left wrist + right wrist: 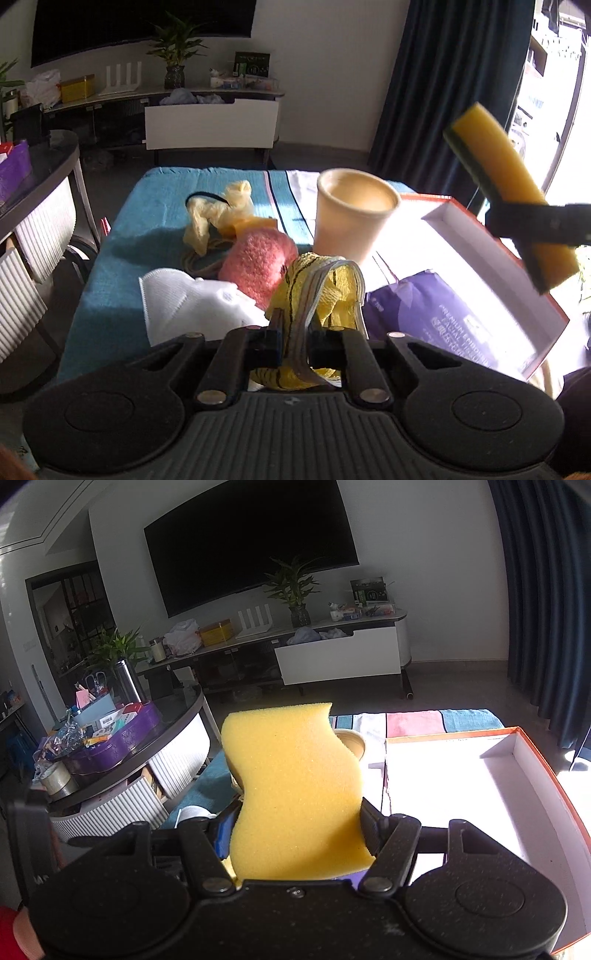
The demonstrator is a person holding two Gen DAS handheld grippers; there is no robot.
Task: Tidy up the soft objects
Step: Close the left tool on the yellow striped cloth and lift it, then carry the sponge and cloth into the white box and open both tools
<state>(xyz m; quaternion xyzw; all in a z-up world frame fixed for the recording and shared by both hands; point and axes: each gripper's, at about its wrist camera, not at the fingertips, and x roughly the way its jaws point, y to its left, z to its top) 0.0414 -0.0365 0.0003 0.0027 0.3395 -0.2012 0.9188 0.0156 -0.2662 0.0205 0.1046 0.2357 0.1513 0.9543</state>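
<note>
While we held the left gripper low over the near edge of the blue striped tablecloth, its jaws were drawn nearly together, pinching a crumpled yellow mesh cloth with a grey ribbed band, which stood up between the fingers and spilled beneath them. Just beyond it lay a pink fuzzy knitted bundle, touching the cloth, and to the left a folded white face mask. Farther back we saw a pale yellow rubber glove with a black hair tie beside it. A tall cream paper cup stood upright behind the pink bundle, and a purple tissue pack lay to the right, near the cup.

Our right gripper was raised above the shallow orange-rimmed white cardboard box. Its jaws stood fairly wide yet were clamped on both edges of a wavy yellow foam sponge with a dark green scouring layer, which rose upright from between the fingers. From the left wrist view we saw that sponge tilted in the air over the box, clear of everything on the table.
</note>
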